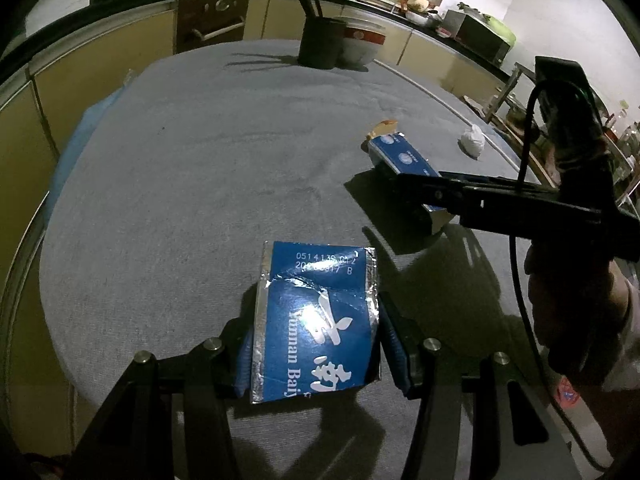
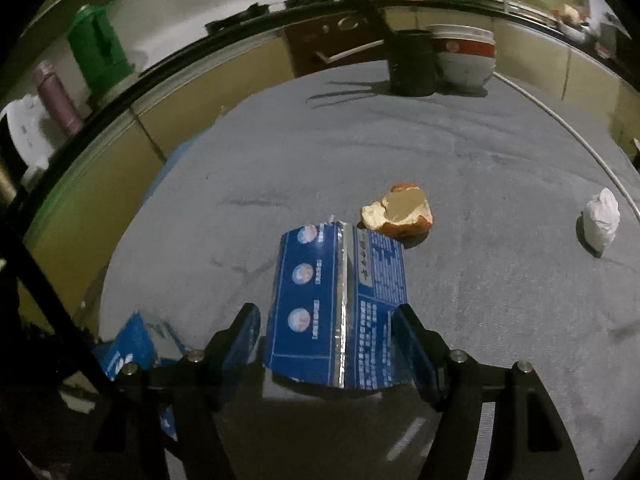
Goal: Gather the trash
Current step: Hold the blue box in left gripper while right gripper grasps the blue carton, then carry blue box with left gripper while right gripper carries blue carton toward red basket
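A torn blue carton piece [image 1: 316,320] with silver foil edges sits between the pads of my left gripper [image 1: 314,320], which is shut on it. That piece also shows at the lower left of the right wrist view as the blue carton piece [image 2: 128,344]. A second blue carton [image 2: 340,300] lies on the grey tablecloth between the fingers of my right gripper [image 2: 326,320]. Its jaws stand apart, with a gap at the left pad [image 2: 240,336]. From the left wrist view this second carton [image 1: 400,156] lies under the right gripper [image 1: 404,196].
An orange-brown food scrap [image 2: 400,212] lies just beyond the second carton. A crumpled white tissue [image 2: 600,220] lies near the table's right rim. A dark cup of chopsticks [image 2: 412,62] and a red-and-white bowl [image 2: 464,54] stand at the far edge. Yellow cabinets ring the round table [image 2: 500,152].
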`<act>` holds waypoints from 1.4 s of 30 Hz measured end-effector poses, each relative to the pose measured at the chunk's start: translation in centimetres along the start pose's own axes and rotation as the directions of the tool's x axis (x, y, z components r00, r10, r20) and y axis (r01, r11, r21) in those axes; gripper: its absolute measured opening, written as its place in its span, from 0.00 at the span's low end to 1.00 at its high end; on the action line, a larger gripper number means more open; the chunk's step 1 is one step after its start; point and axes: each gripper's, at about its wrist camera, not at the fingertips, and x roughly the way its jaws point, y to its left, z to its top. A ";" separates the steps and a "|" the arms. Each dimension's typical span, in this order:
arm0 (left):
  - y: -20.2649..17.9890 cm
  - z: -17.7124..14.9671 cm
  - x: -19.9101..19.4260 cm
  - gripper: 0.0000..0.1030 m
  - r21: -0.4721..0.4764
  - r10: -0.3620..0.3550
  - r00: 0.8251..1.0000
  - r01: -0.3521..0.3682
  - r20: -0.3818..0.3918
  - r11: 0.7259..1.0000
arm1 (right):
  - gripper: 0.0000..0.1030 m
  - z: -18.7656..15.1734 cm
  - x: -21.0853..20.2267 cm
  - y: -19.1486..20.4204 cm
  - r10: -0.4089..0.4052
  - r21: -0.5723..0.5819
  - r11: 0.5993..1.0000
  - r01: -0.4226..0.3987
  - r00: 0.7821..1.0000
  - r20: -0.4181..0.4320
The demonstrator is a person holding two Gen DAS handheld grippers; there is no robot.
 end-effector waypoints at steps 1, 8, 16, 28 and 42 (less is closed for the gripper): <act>0.0 0.0 0.0 0.54 -0.003 -0.002 1.000 0.002 -0.001 1.000 | 0.70 0.0 0.0 0.4 -0.015 -0.005 1.000 0.015 1.000 0.009; 0.0 -0.1 0.0 0.54 -0.016 -0.005 1.000 0.006 0.007 1.000 | 0.54 -0.9 -0.4 0.8 -0.088 -0.058 0.994 0.091 0.995 0.049; -0.4 -0.3 -0.1 0.53 -0.019 0.030 0.999 -0.030 0.011 0.999 | 0.44 -2.1 -3.3 -2.9 -0.021 0.089 0.996 0.013 0.995 0.094; -4.2 -0.2 -1.4 0.53 0.061 0.202 0.979 -0.204 0.027 0.977 | 0.44 -7.2 -10.4 -4.9 0.034 0.220 0.972 -0.079 0.979 0.200; -10.5 -1.7 -4.8 0.53 0.202 0.266 0.957 -0.285 0.119 0.937 | 0.44 -13.4 -18.0 -5.2 -0.025 0.240 0.970 -0.039 0.966 0.258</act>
